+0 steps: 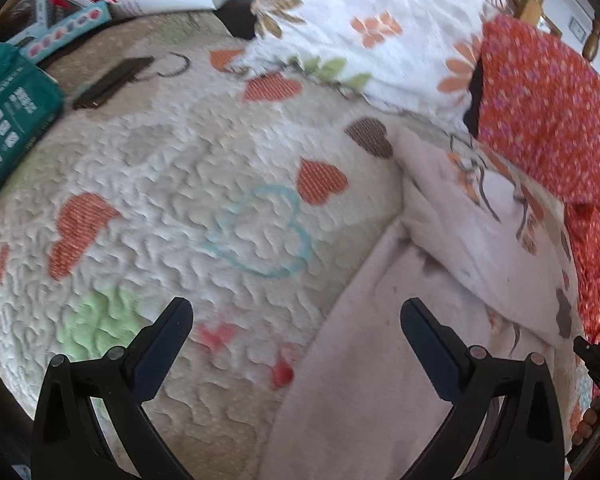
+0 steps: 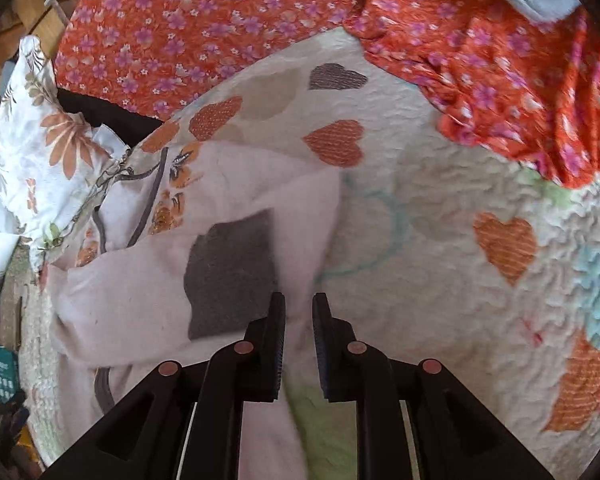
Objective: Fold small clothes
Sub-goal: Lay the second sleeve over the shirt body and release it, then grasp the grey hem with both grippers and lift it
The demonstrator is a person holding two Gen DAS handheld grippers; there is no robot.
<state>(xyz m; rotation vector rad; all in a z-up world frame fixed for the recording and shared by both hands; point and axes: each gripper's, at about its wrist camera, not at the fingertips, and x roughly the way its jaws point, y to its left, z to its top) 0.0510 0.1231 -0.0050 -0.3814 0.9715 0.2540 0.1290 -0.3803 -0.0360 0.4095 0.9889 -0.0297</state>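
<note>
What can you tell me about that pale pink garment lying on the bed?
The pink garment looks like soft, fleecy cloth, pale pink, with a dark grey square patch and orange flower prints near one end. It lies rumpled and partly folded on the quilt, beside a floral pillow. The right gripper is nearly closed around its edge; the left gripper is open above it.

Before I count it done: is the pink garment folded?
Partly folded: the pink garment has one flap turned over, its edge in the right gripper.

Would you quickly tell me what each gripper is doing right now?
Left gripper: open, holding nothing, above the quilt.
Right gripper: nearly closed, pinching an edge of the pale pink garment.
</note>
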